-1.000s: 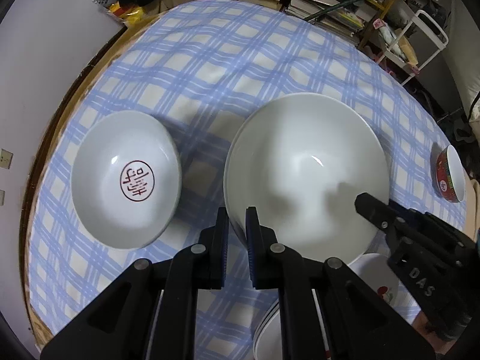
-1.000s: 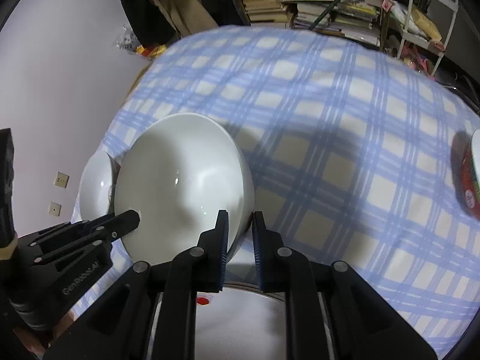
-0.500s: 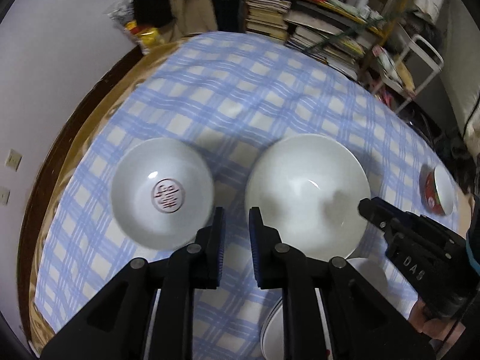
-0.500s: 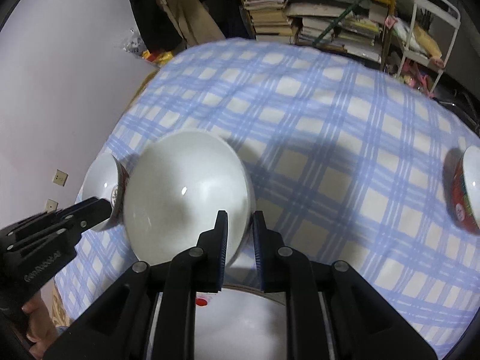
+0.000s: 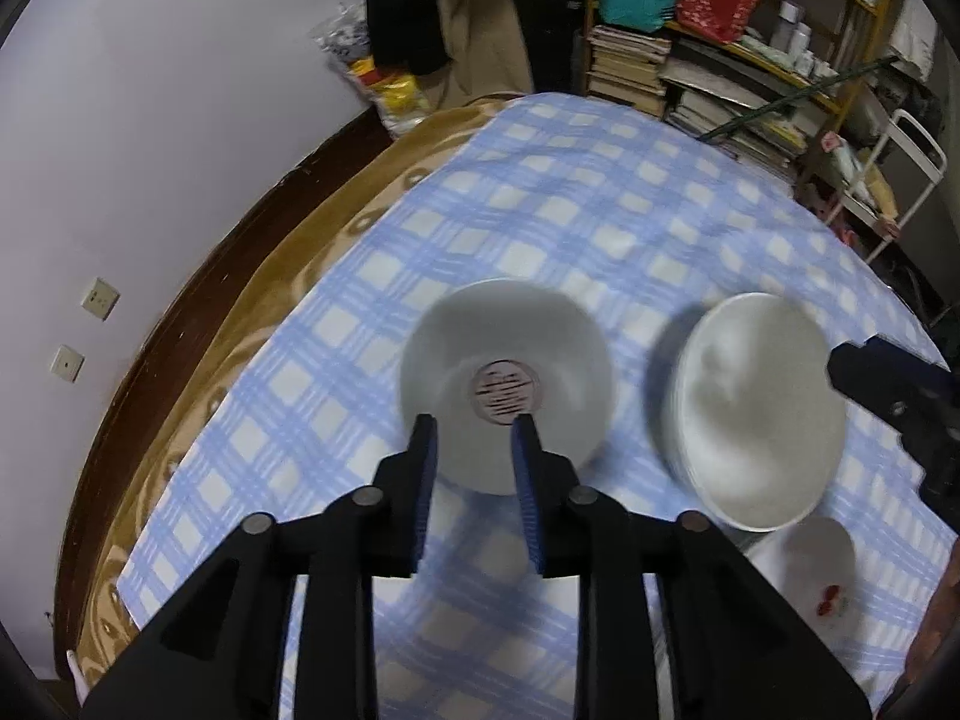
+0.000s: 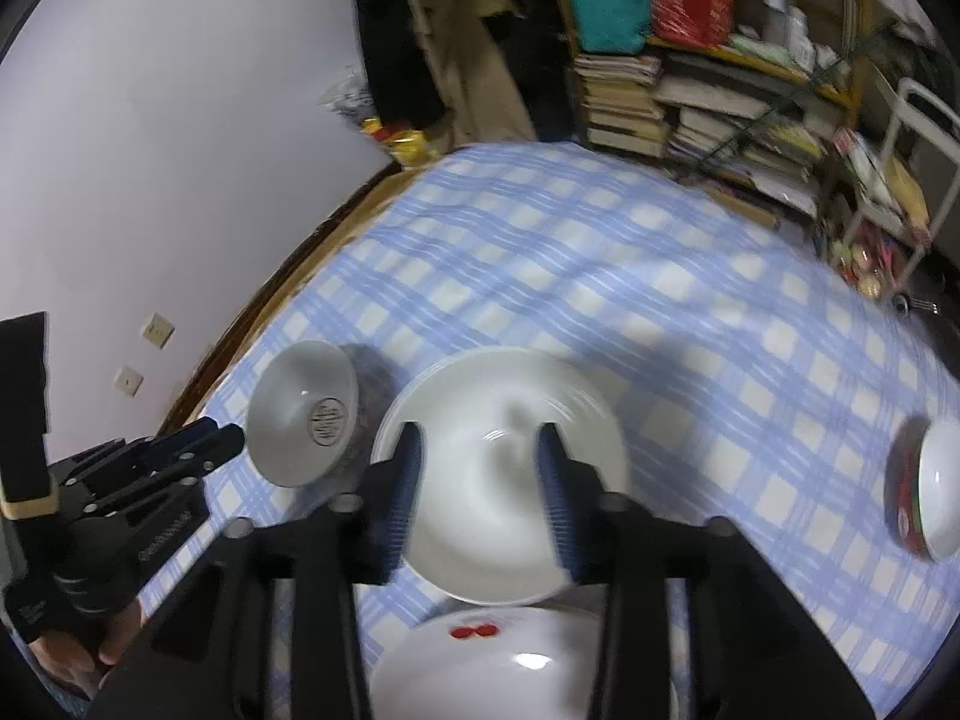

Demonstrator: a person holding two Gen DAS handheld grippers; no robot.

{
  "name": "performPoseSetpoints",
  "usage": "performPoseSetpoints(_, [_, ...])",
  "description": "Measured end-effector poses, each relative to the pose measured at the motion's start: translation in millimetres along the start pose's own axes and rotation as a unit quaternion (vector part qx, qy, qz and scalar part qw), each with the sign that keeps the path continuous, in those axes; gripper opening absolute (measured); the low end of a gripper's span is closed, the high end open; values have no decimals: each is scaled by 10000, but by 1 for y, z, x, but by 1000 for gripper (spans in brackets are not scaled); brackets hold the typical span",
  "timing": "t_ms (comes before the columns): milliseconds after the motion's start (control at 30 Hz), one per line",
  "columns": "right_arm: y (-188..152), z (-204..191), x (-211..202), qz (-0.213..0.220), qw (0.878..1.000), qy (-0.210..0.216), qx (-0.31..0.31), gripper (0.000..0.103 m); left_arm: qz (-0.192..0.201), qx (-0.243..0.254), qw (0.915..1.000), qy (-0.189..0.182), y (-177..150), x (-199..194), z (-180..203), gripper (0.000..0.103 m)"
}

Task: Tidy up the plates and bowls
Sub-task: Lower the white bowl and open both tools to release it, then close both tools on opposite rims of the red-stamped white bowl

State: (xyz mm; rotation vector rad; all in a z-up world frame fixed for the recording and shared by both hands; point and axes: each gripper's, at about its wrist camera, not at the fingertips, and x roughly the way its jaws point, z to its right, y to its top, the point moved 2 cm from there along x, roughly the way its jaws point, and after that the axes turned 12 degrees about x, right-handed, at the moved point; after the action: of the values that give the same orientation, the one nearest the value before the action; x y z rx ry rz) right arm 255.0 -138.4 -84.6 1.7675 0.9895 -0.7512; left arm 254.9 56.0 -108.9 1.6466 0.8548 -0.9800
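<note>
Left wrist view: the left gripper (image 5: 474,444) hung with its fingers spread and nothing between them, above the near rim of a white bowl (image 5: 507,393) bearing a round red seal at its centre. This stamped bowl stood on the blue-checked tablecloth (image 5: 576,222). At 3 o'clock from it, apart but near, stood a larger plain white bowl (image 5: 759,411); the tip of the right gripper (image 5: 888,384) showed at that bowl's far right edge. A white plate (image 5: 810,564) with a small red mark lay at 5 o'clock, partly under the plain bowl's near side.

Right wrist view: the right gripper (image 6: 480,480) was likewise spread wide and held nothing — its fingers framed the large plain bowl (image 6: 498,480) from above. The stamped bowl (image 6: 306,420) sat at 9 o'clock of the plain one, with the left gripper (image 6: 198,450) pointing at its rim. The plate (image 6: 510,666) lay at 6 o'clock. A red-sided bowl (image 6: 927,495) stood well apart at 3 o'clock. Shelves of books (image 6: 708,102) filled the background.
</note>
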Motion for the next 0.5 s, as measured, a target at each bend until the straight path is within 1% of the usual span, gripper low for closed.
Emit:
performPoseSetpoints(33, [1, -8, 1, 70, 9999, -40, -85, 63, -29, -30, 10000, 41, -2, 3, -6, 29])
performPoseSetpoints(67, [2, -13, 2, 108, 9998, -75, -131, 67, -52, -60, 9999, 84, -4, 6, -11, 31])
performPoseSetpoints(133, [5, -24, 7, 130, 9996, -119, -203, 84, -92, -160, 9997, 146, -8, 12, -22, 44])
performPoseSetpoints(200, [7, -31, 11, 124, 9996, -57, -255, 90, -90, -269, 9993, 226, -11, 18, -34, 48])
performPoseSetpoints(267, [9, -37, 18, 85, 9996, -5, -270, 90, -129, -357, 9989, 269, -14, 24, -42, 51])
performPoseSetpoints(367, [13, -40, 32, 1, 9996, -36, -278, 91, -200, -548, 9979, 283, -16, 35, -54, 56])
performPoseSetpoints(400, [13, -41, 36, -19, 9996, -69, -288, 92, -219, -589, 9977, 267, -17, 38, -56, 61])
performPoseSetpoints(500, [13, -42, 50, -63, 9994, -116, -325, 92, -294, -621, 9974, 203, -19, 48, -60, 62])
